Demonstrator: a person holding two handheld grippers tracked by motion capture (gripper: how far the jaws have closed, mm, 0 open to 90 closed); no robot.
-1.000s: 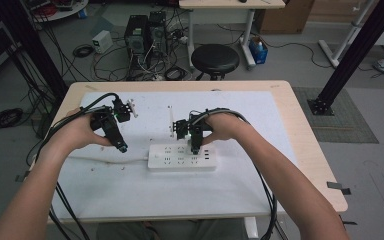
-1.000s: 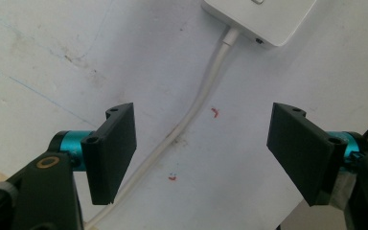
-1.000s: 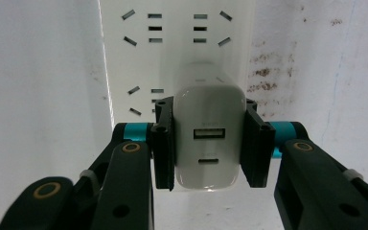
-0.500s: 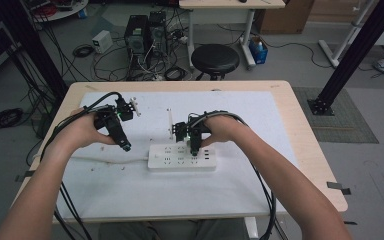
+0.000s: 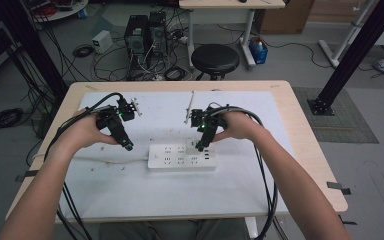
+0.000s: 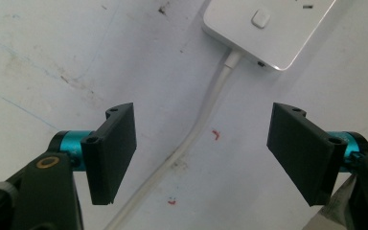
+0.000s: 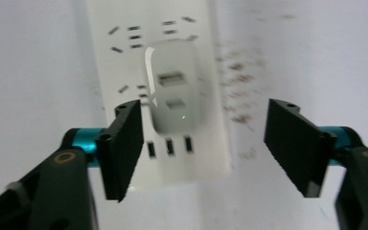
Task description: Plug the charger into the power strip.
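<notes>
A white power strip point(image 5: 182, 156) lies flat mid-table, its cord point(image 6: 196, 129) trailing off its left end point(image 6: 268, 28). A white USB charger point(image 7: 172, 93) is plugged into the strip point(image 7: 124, 57) near its right end, with a tiny green light on its face. My right gripper point(image 5: 200, 146) hovers just above the charger point(image 5: 192, 145). Its jaws have just been opening and now stand open point(image 7: 203, 143), with the charger just beyond the left jaw and untouched. My left gripper point(image 5: 127, 145) points down at the cord beside the strip's left end, open point(image 6: 201, 153) and holding nothing.
A thin white stick point(image 5: 189, 106) lies on the white mat behind the right hand. Cables trail from both grippers over the table's near edge. Beyond the far edge stand a black stool point(image 5: 215, 58) and computer towers point(image 5: 145, 32). A black frame post point(image 5: 350, 55) rises at the right.
The right gripper's jaws have opened and let go of the charger, and the right hand has drifted slightly right. The left hand has stayed put.
</notes>
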